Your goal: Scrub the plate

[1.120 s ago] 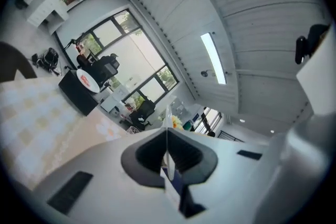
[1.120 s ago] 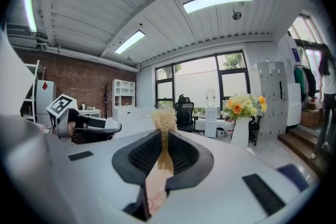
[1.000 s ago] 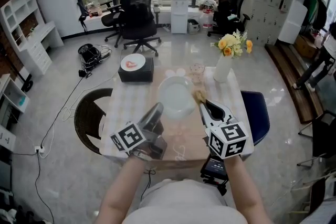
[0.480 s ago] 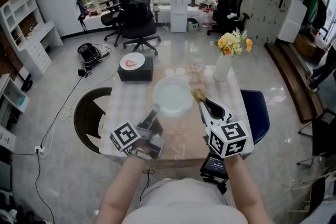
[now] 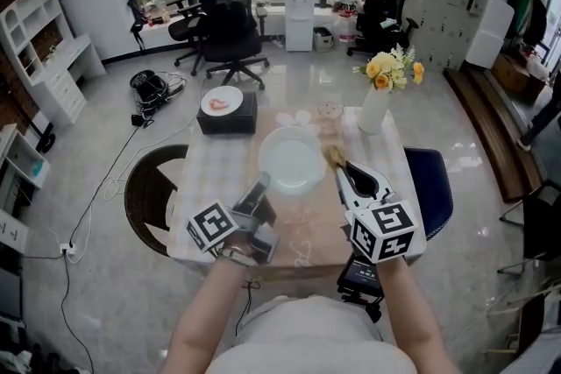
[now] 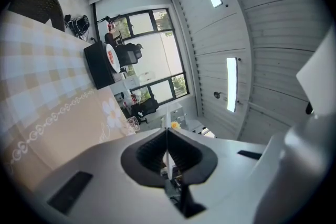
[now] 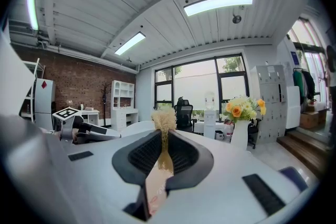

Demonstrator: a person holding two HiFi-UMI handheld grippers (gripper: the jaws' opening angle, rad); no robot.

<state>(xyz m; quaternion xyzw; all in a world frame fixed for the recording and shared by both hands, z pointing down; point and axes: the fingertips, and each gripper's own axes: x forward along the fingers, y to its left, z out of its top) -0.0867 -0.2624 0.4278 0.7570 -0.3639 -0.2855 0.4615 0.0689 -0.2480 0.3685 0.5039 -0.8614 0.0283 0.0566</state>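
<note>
A white round plate (image 5: 292, 160) is held off the table, over its middle. My left gripper (image 5: 264, 180) is shut on the plate's near-left rim; in the left gripper view the rim (image 6: 167, 149) shows edge-on as a thin white line between the closed jaws. My right gripper (image 5: 342, 168) is shut on a scrub brush (image 5: 333, 158) with a wooden handle and pale straw bristles. The bristles lie at the plate's right edge. In the right gripper view the brush (image 7: 164, 119) stands up from between the jaws, and the handle runs back between them.
The table (image 5: 210, 179) has a checked cloth. At its far left a black box (image 5: 226, 116) carries a small plate. A glass (image 5: 330, 111) and a white vase of flowers (image 5: 372, 111) stand at the back right. A wicker chair (image 5: 147, 193) is left, a blue chair (image 5: 436, 188) right.
The plate and my left gripper shifted a little to the left and then slightly back. The right gripper with the brush has stayed almost still at the plate's right edge.
</note>
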